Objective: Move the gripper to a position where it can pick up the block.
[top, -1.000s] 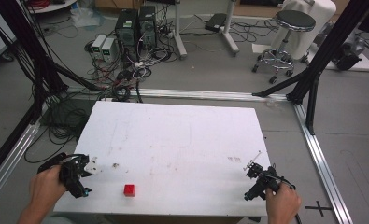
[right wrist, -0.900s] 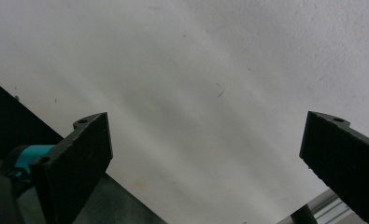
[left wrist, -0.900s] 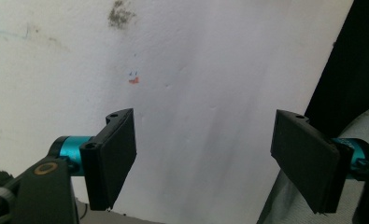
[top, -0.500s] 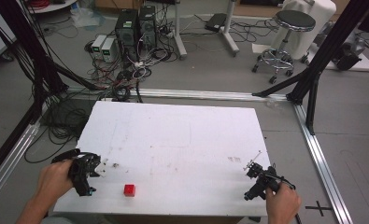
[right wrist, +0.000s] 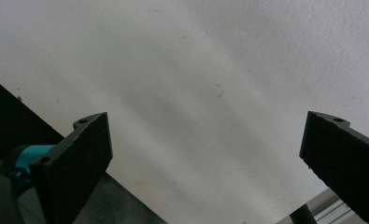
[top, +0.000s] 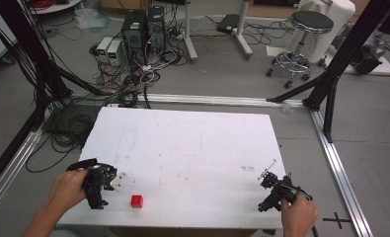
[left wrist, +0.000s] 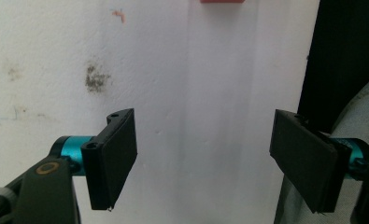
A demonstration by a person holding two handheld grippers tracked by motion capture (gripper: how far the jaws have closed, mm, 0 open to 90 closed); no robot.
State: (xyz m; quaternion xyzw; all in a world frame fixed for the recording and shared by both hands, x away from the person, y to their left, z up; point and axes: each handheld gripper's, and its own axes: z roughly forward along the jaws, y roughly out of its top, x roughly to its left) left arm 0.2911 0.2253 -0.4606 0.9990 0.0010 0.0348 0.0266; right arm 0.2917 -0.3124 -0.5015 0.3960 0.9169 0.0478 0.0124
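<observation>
A small red cube (top: pixel 136 201) lies on the white table (top: pixel 192 148) near its front edge, left of centre. My left gripper (top: pixel 99 191) is held just left of the cube, a short gap away. In the left gripper view its jaws stand wide apart around bare table, and the cube's edge (left wrist: pixel 222 1) peeks in at the top, straight ahead of the left gripper (left wrist: pixel 205 154). My right gripper (top: pixel 270 197) rests near the front right corner. In the right gripper view this gripper (right wrist: pixel 205 154) is open over bare table.
A metal frame rail (top: pixel 338 168) runs along the table's right side, another (top: pixel 7 163) along its left. Cables and computer boxes (top: pixel 138 29) crowd the floor behind, with a stool (top: pixel 301 39) at back right. A dark smudge (left wrist: pixel 95 77) marks the table surface.
My left gripper has moved right along the front edge toward the red cube. The right gripper and the cube have stayed put.
</observation>
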